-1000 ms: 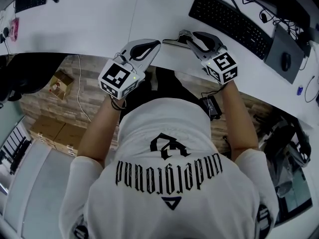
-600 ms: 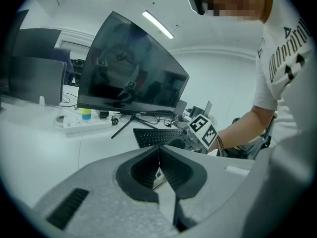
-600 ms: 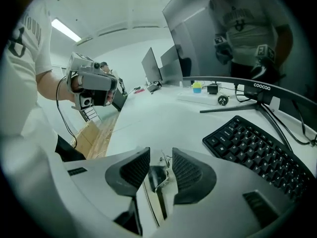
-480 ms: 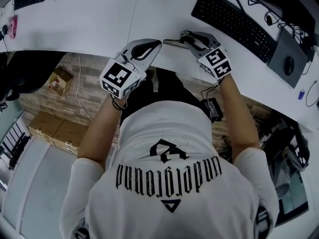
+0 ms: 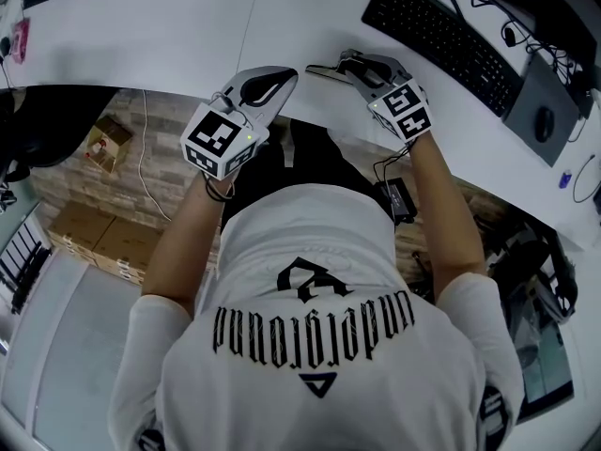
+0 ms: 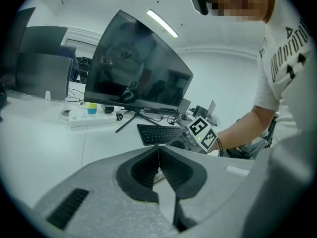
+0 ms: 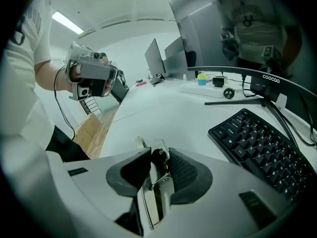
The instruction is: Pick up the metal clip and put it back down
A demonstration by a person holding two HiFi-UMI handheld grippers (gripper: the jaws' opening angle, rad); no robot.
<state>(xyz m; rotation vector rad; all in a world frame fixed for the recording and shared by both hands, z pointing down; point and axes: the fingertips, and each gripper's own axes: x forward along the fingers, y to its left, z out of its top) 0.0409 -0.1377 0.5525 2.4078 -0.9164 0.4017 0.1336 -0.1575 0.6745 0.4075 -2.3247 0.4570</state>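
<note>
The metal clip [image 7: 156, 188], silvery with a black part, sits pinched between the jaws of the right tongs [image 7: 158, 163], its wire loops poking out over the white desk [image 5: 188, 36] near its near edge.

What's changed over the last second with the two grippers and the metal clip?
The right gripper has edged slightly forward and left over the near edge of the desk, carrying the metal clip; nothing was grabbed or released. Unchanged: its jaws shut on the clip, the left gripper shut and empty at the desk edge, the keyboard in place.
</note>
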